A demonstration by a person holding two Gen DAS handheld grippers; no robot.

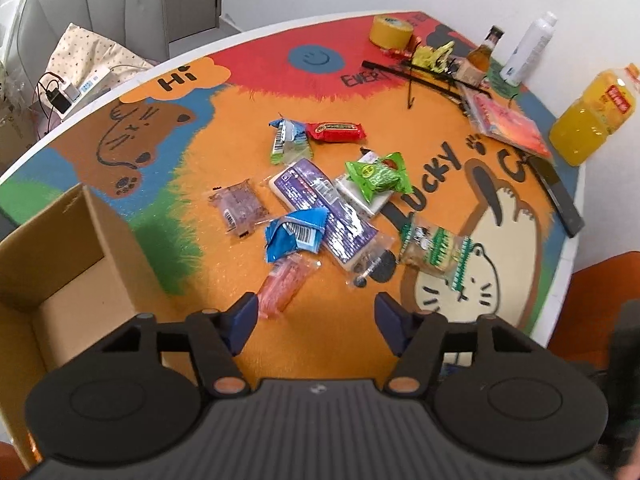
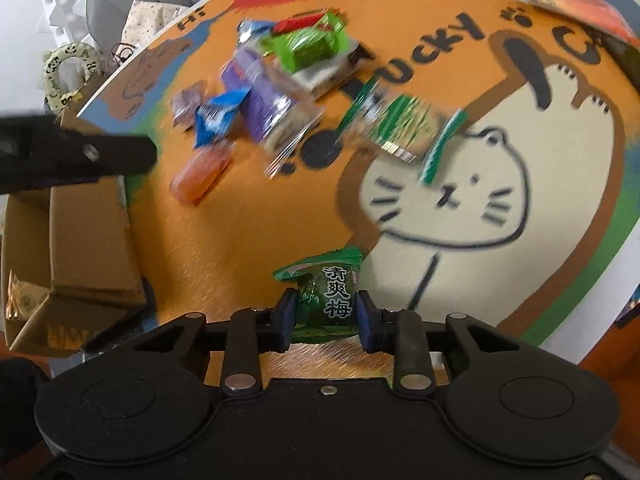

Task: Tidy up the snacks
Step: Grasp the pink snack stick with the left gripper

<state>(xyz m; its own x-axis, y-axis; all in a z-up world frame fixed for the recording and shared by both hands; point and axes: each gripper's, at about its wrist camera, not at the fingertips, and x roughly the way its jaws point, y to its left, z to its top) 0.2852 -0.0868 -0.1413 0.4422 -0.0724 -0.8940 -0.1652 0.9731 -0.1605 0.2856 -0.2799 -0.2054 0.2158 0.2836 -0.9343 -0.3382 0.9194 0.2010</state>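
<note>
While the tongs hang over the cartoon-cat mat, this is how things lie.

Landmark: the cat's face [image 2: 448, 196] drawn on the mat [image 1: 224, 320] that covers the round tabletop [image 1: 568, 240].

Right tongs [image 2: 326, 316]: clenched on a dark green plum packet [image 2: 324, 296], blue pads pressing its two sides, the packet's top sticking out ahead of them; it sits just below the cat's face in the right wrist view, toward the mat's near edge.

Left tongs [image 1: 316, 316]: released, the blue pads apart with bare mat between them; the left pad lies just beside the lower end of a pink packet [image 1: 282, 284], and whether they touch I cannot tell.

Snack pile: up and left of the cat's face, loose on the mat.

In the pile: a long purple packet [image 1: 320, 204], a crumpled blue wrapper [image 1: 296, 236] overlapping its lower part, a small brownish clear packet [image 1: 238, 206] to the left, a bright green packet [image 1: 380, 176] lying on a white one [image 1: 360, 200], a red bar [image 1: 336, 132] and a blue-and-white wrapper [image 1: 288, 138] farthest off.

Green-striped clear packet [image 1: 436, 250]: lying at the top of the cat's head.

Cardboard box [image 1: 60, 264]: open, at the tabletop's left edge, well left of the cat's face; the right wrist view shows a gold-wrapped item [image 2: 20, 300] inside.

Far side of the tabletop: a roll of yellow tape [image 1: 390, 32], a brown bottle [image 1: 482, 54], a white bottle [image 1: 528, 48] and an orange juice bottle [image 1: 588, 120].
</note>
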